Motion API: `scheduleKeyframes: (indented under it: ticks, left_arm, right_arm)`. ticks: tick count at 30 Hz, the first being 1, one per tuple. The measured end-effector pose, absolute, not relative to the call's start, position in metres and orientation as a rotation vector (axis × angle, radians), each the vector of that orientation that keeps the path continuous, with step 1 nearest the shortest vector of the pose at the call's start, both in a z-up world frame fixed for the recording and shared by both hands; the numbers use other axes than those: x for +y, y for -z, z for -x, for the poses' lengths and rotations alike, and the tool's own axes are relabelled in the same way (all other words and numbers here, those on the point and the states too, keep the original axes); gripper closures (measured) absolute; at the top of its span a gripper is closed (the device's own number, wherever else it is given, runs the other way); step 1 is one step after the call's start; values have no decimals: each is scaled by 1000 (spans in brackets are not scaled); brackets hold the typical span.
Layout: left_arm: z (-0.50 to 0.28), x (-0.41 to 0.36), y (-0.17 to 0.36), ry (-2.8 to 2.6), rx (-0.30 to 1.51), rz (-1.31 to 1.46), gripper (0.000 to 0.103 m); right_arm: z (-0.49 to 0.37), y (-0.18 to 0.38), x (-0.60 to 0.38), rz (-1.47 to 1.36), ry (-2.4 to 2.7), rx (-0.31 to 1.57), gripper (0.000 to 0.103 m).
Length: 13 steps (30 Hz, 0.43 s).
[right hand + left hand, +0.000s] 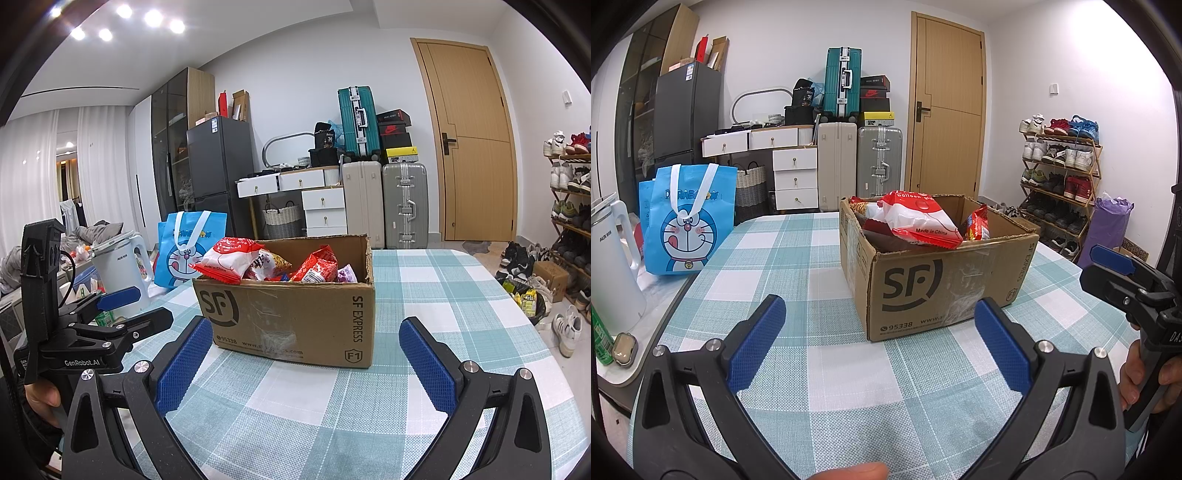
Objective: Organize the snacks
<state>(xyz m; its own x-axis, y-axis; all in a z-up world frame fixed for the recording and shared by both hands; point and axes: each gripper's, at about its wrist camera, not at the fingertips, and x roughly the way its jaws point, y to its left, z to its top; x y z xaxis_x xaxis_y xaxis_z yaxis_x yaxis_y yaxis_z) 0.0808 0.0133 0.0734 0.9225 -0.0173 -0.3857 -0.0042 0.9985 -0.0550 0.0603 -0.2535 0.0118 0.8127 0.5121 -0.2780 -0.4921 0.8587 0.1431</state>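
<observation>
With both claws [879, 345] [306, 363] held wide and empty, the overhanging red-and-white snack bag [919, 218] could be knocked from the SF Express box [934, 284].

The left gripper [879, 336] and right gripper [304, 363] were black plastic frames with blue, cross-hatched pads [757, 343] and silver screws. One body carried white "GenRobot.AI" lettering and a black cable. Bare-skinned fingers [1132, 373] gripped the handle.

Snack packets [236, 264] in cardboard box [291, 317] on table [443, 295]; tote bag [687, 218] left, kettle [613, 266] nearer.
</observation>
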Motion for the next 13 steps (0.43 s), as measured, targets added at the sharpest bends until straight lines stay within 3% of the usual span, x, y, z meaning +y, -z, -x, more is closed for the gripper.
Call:
scheduleKeyframes:
  ticks: [13]
  left_arm:
    - [-80,13,-74,7,394,54,1]
  right_arm:
    - [-60,-12,-254,-66,-536,315,0]
